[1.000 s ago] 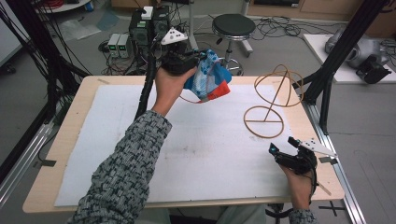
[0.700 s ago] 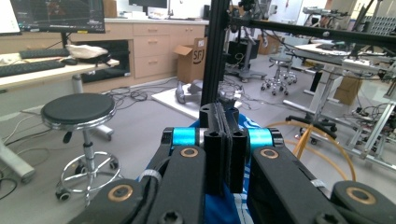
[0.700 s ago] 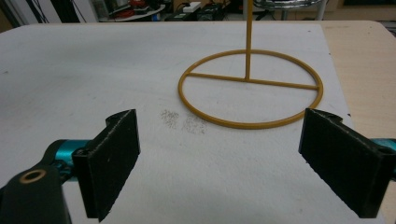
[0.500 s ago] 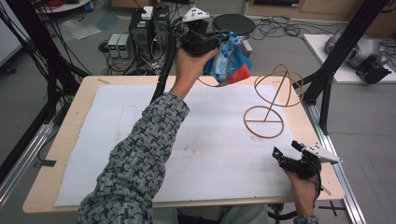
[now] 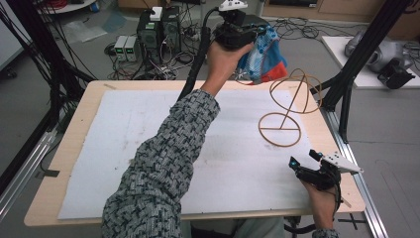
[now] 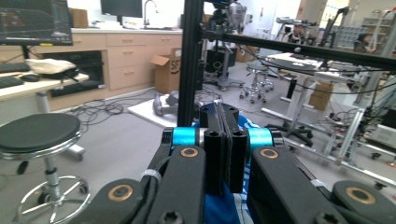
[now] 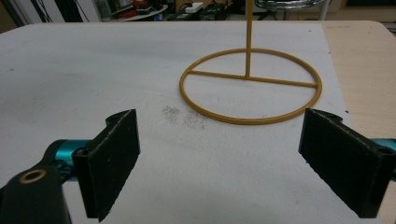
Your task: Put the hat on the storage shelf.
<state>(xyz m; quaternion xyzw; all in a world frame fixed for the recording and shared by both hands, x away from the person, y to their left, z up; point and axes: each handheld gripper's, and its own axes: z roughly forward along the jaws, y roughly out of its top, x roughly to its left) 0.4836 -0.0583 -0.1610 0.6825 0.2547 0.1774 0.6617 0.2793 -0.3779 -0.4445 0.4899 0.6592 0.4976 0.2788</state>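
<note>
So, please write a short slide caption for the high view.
Left gripper lifts a blue-and-red cloth beside the wire stand; right gripper rests open.

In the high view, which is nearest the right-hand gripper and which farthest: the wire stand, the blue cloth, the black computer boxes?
From the right gripper:
1. Wire stand, on the table just beyond it.
2. Blue cloth, held up past the table's far edge.
3. Computer boxes, on the floor, far left.
</note>
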